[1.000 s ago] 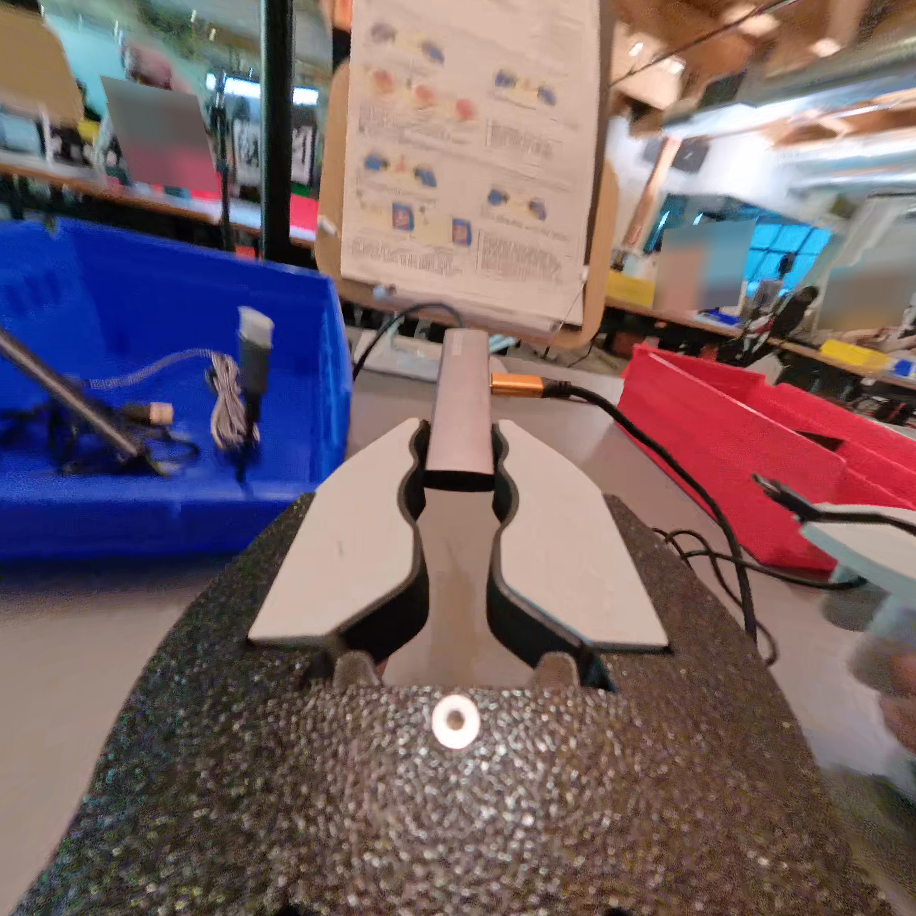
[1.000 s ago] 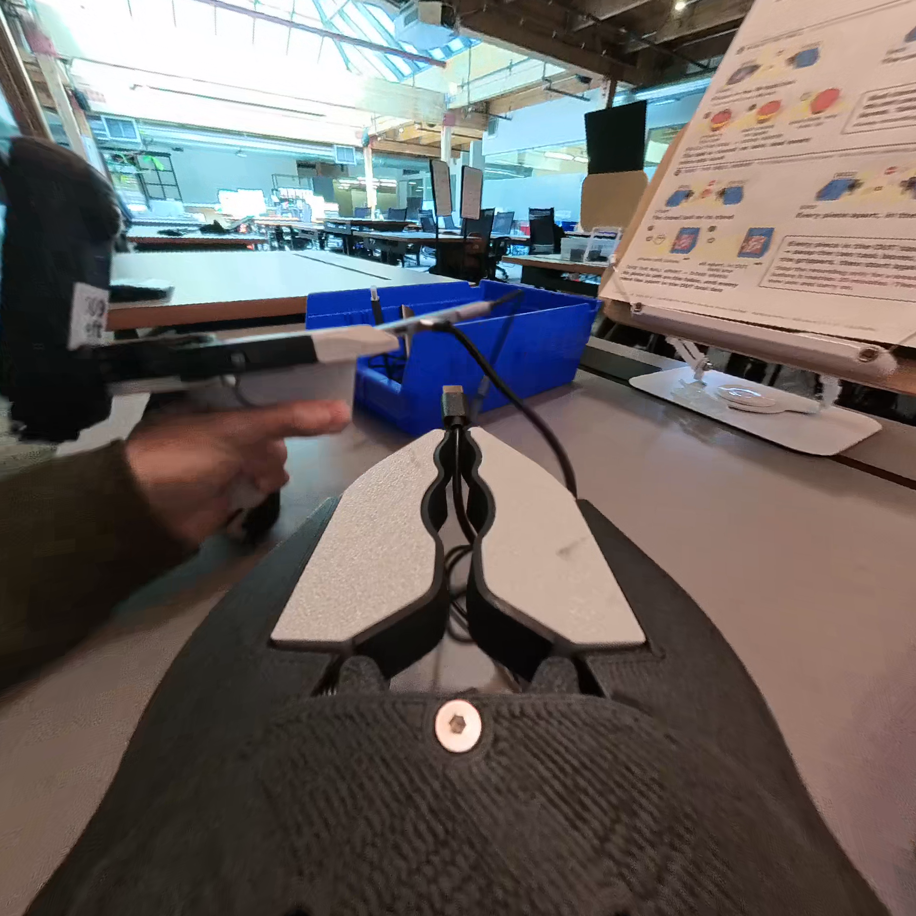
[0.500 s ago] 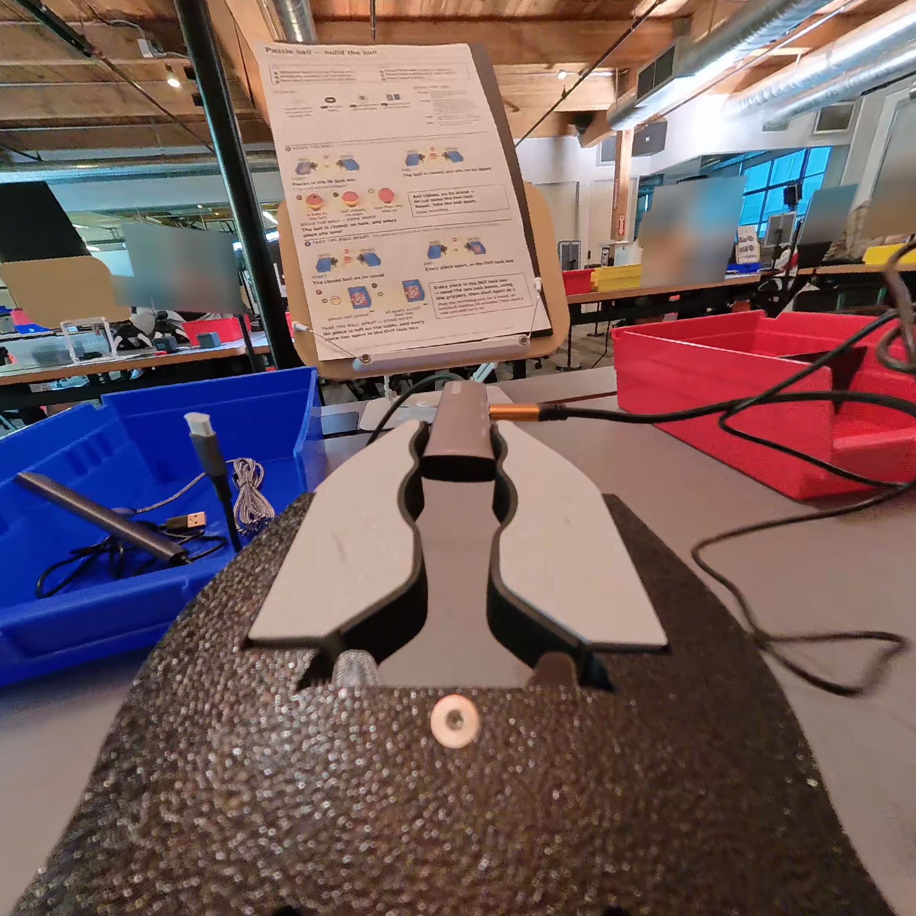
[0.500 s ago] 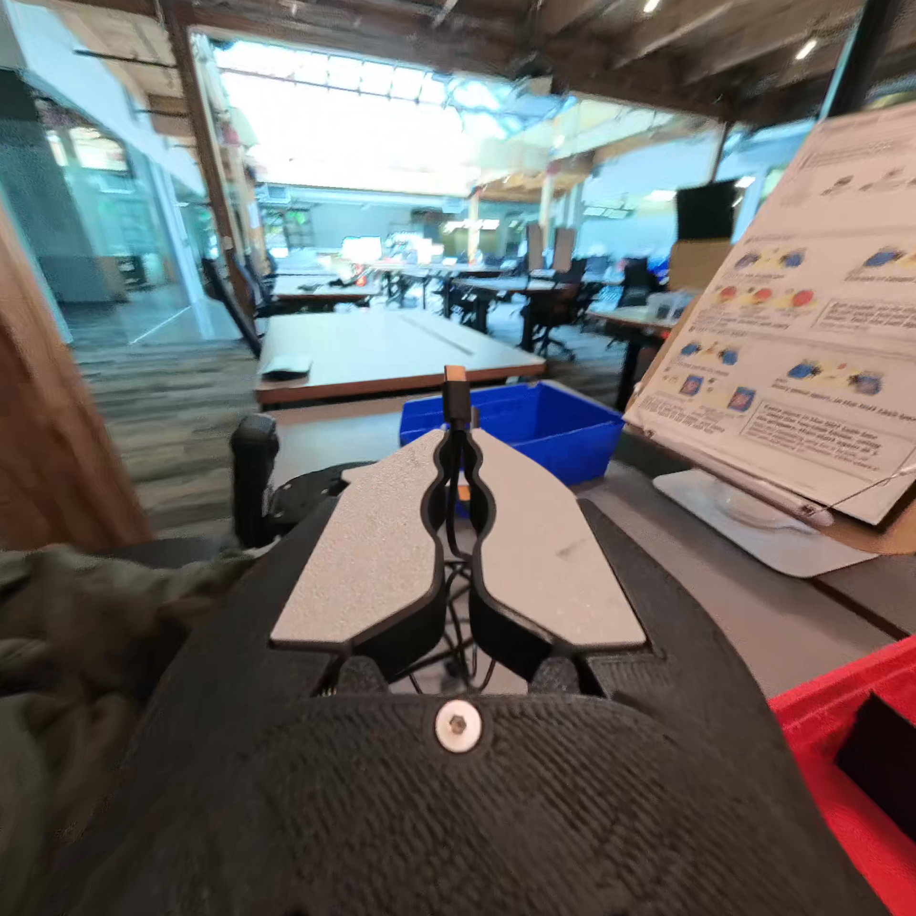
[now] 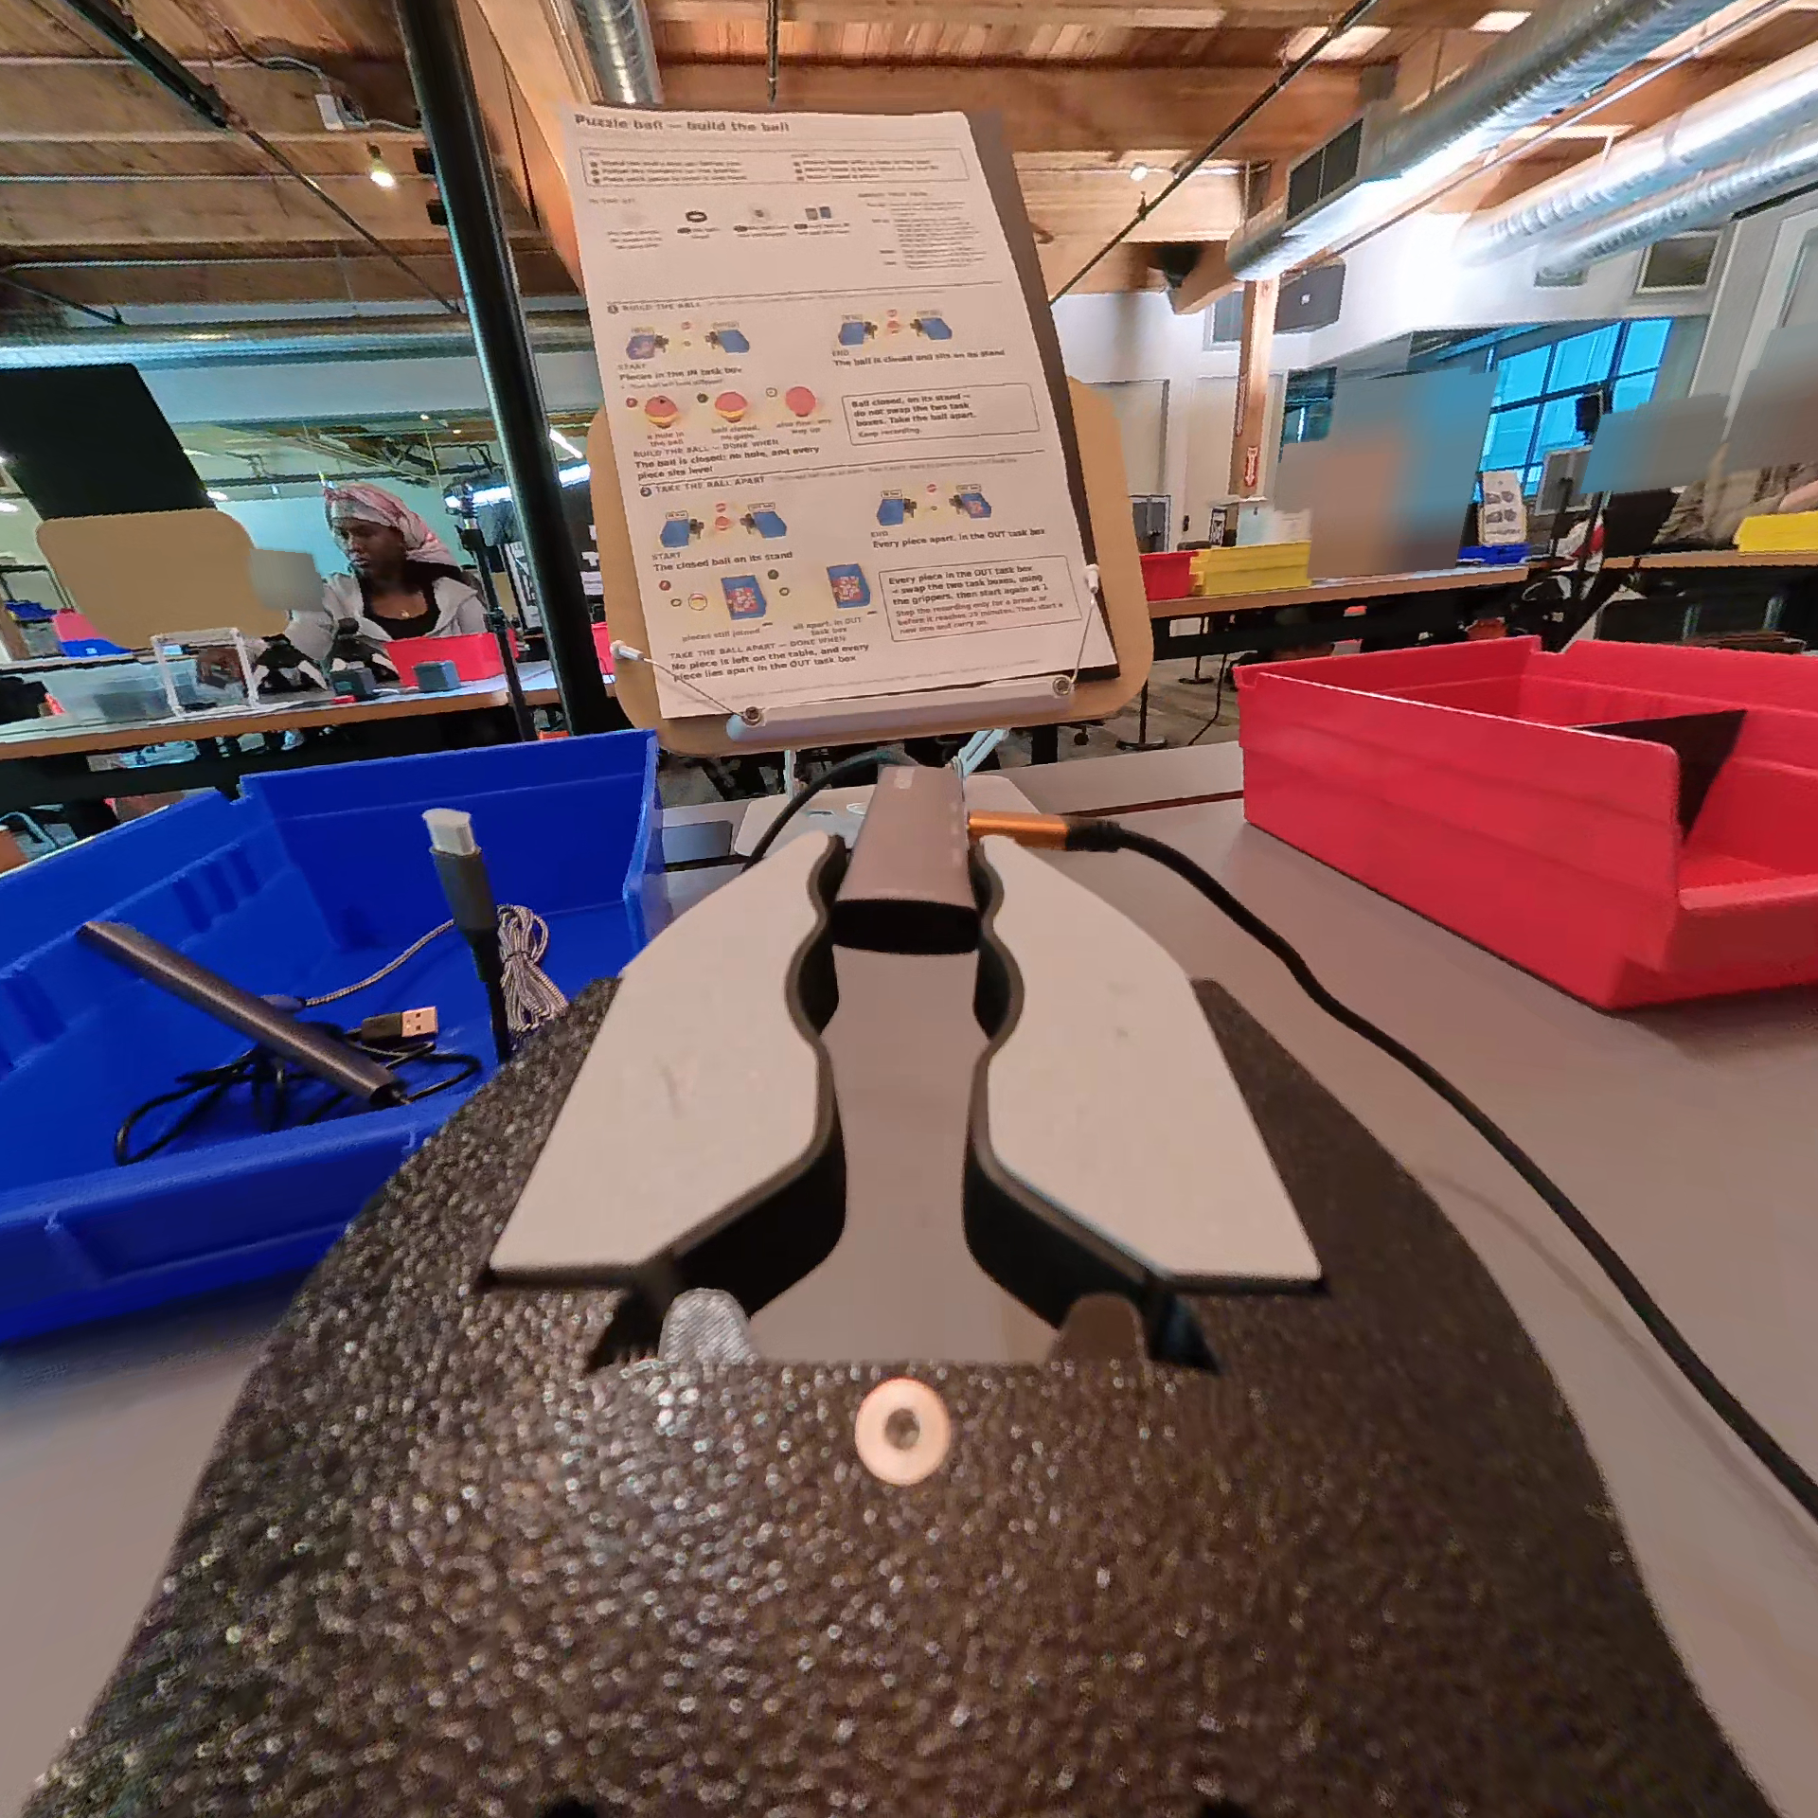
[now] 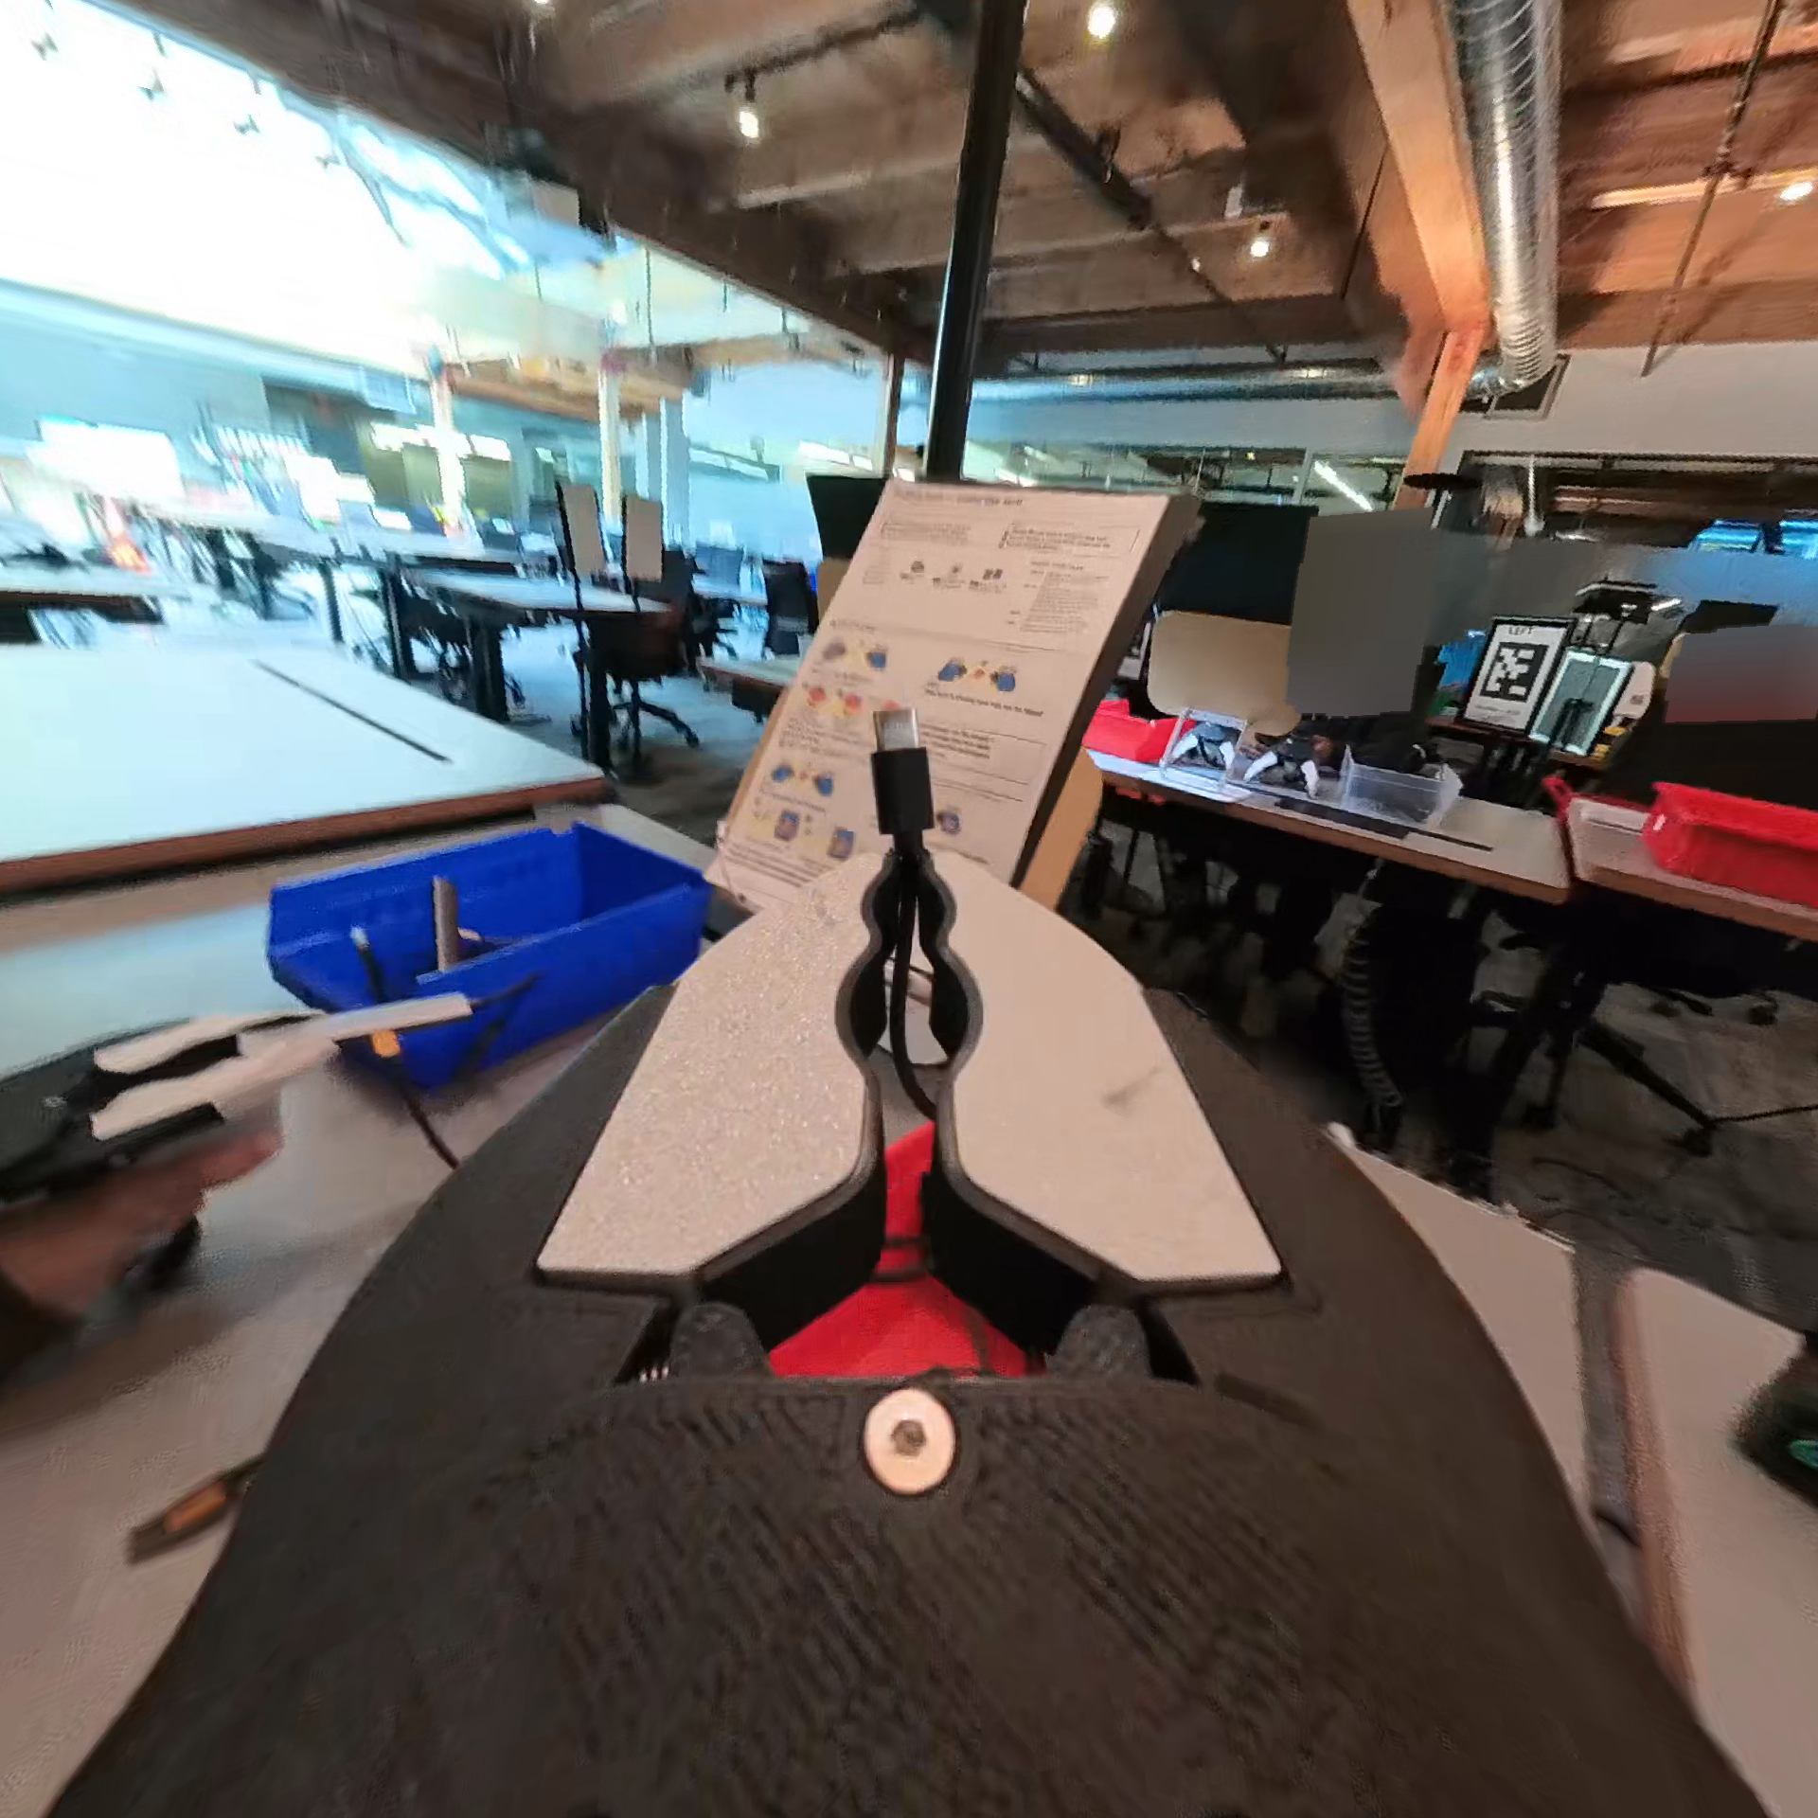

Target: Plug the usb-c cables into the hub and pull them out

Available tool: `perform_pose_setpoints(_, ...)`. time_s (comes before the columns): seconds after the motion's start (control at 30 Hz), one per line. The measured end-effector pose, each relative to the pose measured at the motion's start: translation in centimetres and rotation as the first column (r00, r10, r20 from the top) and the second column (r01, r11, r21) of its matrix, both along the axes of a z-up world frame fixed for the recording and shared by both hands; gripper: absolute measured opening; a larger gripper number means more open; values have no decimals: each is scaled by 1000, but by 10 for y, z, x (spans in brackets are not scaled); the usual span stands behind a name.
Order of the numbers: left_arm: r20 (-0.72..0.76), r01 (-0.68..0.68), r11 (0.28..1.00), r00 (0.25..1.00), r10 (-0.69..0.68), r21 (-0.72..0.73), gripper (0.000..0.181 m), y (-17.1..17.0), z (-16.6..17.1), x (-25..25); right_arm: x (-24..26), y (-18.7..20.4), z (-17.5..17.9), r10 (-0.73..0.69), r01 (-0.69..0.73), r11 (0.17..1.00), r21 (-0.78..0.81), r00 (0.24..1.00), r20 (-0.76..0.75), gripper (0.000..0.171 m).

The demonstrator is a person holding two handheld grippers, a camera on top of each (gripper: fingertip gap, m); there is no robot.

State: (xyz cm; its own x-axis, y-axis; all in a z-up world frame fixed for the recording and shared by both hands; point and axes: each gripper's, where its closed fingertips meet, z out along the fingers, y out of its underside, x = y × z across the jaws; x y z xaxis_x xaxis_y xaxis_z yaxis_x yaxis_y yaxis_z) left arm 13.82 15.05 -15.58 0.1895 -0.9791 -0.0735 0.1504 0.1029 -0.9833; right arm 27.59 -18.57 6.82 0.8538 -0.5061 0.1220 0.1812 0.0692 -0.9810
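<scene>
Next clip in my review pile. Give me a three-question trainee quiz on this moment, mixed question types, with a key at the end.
1. True or false: the left gripper is shut on the grey hub.
2. Multiple choice: the orange-tipped plug is
A. lying in the blue bin
B. seated in the side of the hub
C. held by the right gripper
3. Short answer: what does the right gripper hold, and which way does the connector point?

Key
1. True.
2. B.
3. A black USB-C cable, pinched just below its plug, with the connector pointing up and away from the fingertips, unplugged.
</scene>
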Motion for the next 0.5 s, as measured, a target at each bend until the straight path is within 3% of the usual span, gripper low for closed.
perform_pose_setpoints(0.17, -8, 15, 1000, 1000, -15, 13, 23, -3, -1, 1, 23, 19, 17, 12, -9, 996, -93, 1000, 28, 3)
perform_pose_setpoints(0.4, -18, 28, 999, 999, -27, 26, 23, -6, -2, 2, 67, 5, 74, -131, 134, 991, -11, 984, 118, 3)
perform_pose_setpoints(0.5, -22, 35, 999, 999, -34, 32, 23, -8, -2, 3, 84, 9, 58, -129, 133, 989, -70, 990, 62, 3)
